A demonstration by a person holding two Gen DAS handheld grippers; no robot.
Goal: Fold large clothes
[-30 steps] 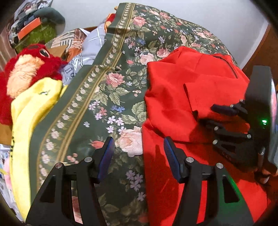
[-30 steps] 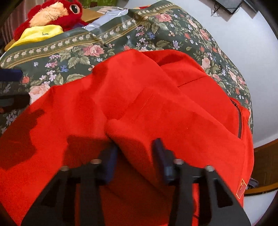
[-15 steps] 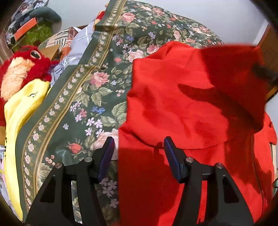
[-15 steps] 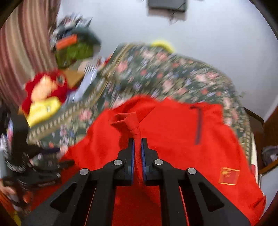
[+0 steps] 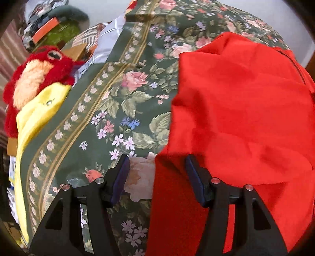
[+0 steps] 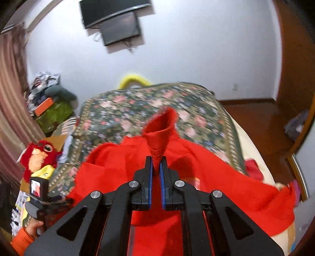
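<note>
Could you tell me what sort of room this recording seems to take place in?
Most likely a bedroom: a bed under a floral bedspread, a red plush toy beside it, and a screen mounted on the wall.

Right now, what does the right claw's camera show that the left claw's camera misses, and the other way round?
Only the right view shows the right claw pinching a raised fold of the red garment, two dark screens on the wall, the wooden floor, and a hand in an orange sleeve.

Only the left view shows the left claw open over the garment's edge, gripping nothing.

Both show the garment, the floral bedspread and the red plush toy.
</note>
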